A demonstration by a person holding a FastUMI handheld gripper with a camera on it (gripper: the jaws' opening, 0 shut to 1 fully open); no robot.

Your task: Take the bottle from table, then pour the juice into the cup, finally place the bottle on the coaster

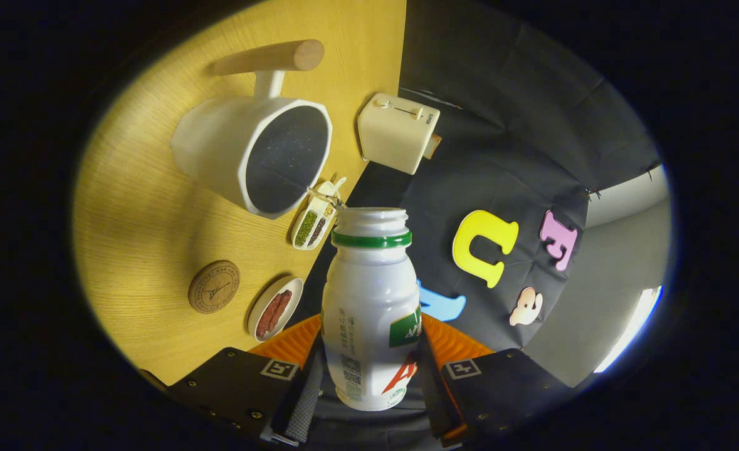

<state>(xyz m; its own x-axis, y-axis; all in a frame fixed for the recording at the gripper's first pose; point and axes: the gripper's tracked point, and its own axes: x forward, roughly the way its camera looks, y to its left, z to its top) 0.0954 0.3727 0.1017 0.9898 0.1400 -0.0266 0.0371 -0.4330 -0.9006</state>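
The bottle (pixel 369 307), white with a green neck ring and no cap, sits clamped between the tongs (pixel 369 382), both fingers pressing its lower sides; its base is partly hidden by them. Beyond its mouth lie the cup (pixel 253 153) with a wooden handle, the coaster (pixel 214 286) on bare worktop (pixel 143 213), two small dishes and a toaster (pixel 397 131) at the worktop's edge.

One bottle (pixel 369 307), one cup (pixel 256 150), one coaster (pixel 214 286), one toaster (pixel 397 131), two dishes (pixel 275 308).
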